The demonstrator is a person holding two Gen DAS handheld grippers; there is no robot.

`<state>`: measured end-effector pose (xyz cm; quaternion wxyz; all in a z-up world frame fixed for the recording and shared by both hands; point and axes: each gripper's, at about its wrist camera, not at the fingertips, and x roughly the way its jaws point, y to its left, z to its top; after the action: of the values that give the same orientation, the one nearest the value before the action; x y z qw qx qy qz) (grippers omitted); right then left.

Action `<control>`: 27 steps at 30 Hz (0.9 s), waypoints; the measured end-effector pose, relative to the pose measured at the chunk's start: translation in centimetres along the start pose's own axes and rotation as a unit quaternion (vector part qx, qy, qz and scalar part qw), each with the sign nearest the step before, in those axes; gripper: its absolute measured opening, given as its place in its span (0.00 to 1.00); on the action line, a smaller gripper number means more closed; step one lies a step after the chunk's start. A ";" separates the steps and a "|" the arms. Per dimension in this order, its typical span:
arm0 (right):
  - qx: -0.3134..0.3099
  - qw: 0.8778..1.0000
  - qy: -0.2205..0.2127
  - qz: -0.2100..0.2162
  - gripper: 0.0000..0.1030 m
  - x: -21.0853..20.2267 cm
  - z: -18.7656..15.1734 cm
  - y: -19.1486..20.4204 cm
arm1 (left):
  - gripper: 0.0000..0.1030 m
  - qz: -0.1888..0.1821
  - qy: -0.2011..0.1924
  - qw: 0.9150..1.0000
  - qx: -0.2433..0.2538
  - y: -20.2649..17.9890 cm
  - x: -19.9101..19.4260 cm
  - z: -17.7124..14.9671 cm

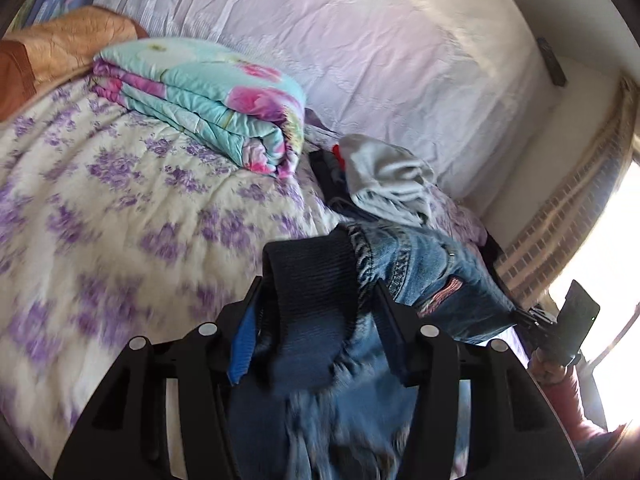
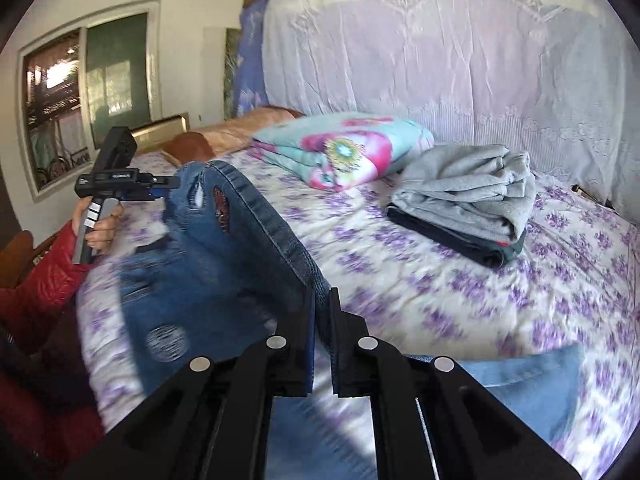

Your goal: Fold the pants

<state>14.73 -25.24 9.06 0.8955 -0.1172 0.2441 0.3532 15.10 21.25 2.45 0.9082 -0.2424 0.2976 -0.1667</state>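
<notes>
The blue ripped jeans (image 2: 224, 272) hang stretched between my two grippers above the bed. In the left wrist view my left gripper (image 1: 320, 320) is shut on the jeans' thick dark ribbed waistband (image 1: 312, 280), which fills the gap between the fingers. The denim (image 1: 432, 264) runs right to my right gripper (image 1: 520, 316). In the right wrist view the right gripper (image 2: 322, 312) is shut on the hemmed edge of the jeans. A hand in a red sleeve holds the left gripper (image 2: 170, 184) at the far corner. A paler denim part (image 2: 532, 380) lies on the bed.
A bedspread with purple flowers (image 1: 120, 200) covers the bed. A folded floral quilt (image 2: 344, 152) and a pile of grey and dark folded clothes (image 2: 468, 196) lie near a white lace drape (image 2: 440, 60). An orange pillow (image 1: 72, 44) is at the head, a window (image 2: 80, 92) beyond.
</notes>
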 end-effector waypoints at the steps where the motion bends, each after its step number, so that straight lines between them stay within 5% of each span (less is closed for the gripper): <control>1: 0.001 1.000 -0.004 0.003 0.06 -0.6 -0.9 0.7 | 0.50 -0.003 0.001 1.000 0.004 -0.1 -1.1 -1.4; 8: 0.034 0.999 0.015 0.017 0.06 -2.8 -9.8 5.6 | 0.56 0.012 0.046 0.998 -0.031 1.1 -3.9 -9.3; 13: 0.053 0.997 0.045 0.014 0.07 -1.1 -13.3 6.3 | 0.62 -0.029 0.036 0.990 -0.136 2.8 -7.0 -12.6; 17: 0.052 0.997 0.047 0.008 0.07 -0.8 -14.2 7.1 | 0.66 -0.055 0.008 0.986 -0.158 1.4 -9.1 -11.9; 22: 0.070 0.997 0.037 0.013 0.07 -0.9 -14.8 6.9 | 0.67 -0.004 -0.003 0.994 -0.109 -2.6 -8.3 -9.3; 27: 0.077 0.996 0.039 0.018 0.07 -0.7 -14.9 6.7 | 0.67 0.004 -0.019 0.996 -0.088 -4.1 -6.9 -8.2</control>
<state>4.37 -26.51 -3.51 0.8852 -0.0571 0.3076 0.3443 4.08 18.12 2.06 0.8893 -0.3235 0.2952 -0.1316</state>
